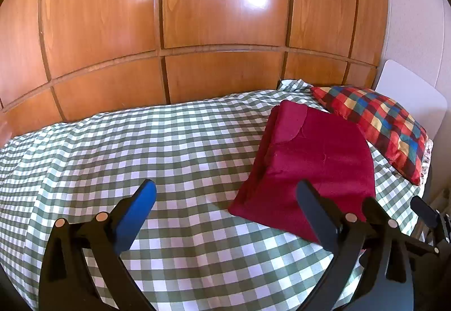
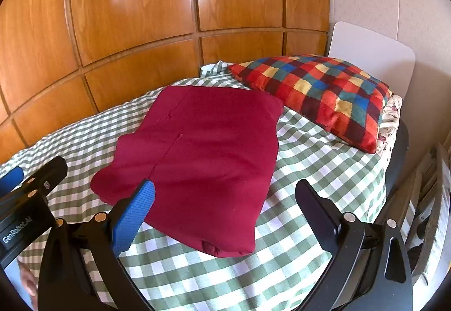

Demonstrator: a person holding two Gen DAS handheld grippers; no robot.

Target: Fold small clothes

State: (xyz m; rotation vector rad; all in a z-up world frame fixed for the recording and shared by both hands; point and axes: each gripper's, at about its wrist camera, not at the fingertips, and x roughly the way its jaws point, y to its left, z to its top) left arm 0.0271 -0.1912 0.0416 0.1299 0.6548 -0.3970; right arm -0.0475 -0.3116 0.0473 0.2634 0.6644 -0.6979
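Wooden wardrobe wall [image 2: 141, 15] is running along the far side. Bed with a green-and-white checked cover [image 2: 310, 158] is filling most of both views; white headboard [image 2: 372, 48] is sitting at the far right.

Multicolour checked cushion [image 2: 318, 94] is lying at the far right of the bed, just in front of the headboard.

Maroon garment [image 2: 203, 158] is lying flat on the cover, just left of the cushion and nearly touching it. It is looking already folded: roughly rectangular, layers stacked, a seam line running down the middle, a bunched bit showing at the near edge. Can't tell the garment type for sure.

Left gripper [image 1: 225, 192] is hanging above the bed to the left of the garment, both blue-padded fingers spread wide, nothing between them. Right gripper [image 2: 222, 192] is hanging over the garment's near edge, also spread wide, not pinching cloth.

Handling, my read: light, soft, limp knit-like fabric, not slippery on the cotton cover, nothing fragile. It's going to sag and unfold if lifted from one point. Best hold is looking like the two near corners, one gripper each, pinching through all layers. For another fold, carry the near edge over to the far edge.
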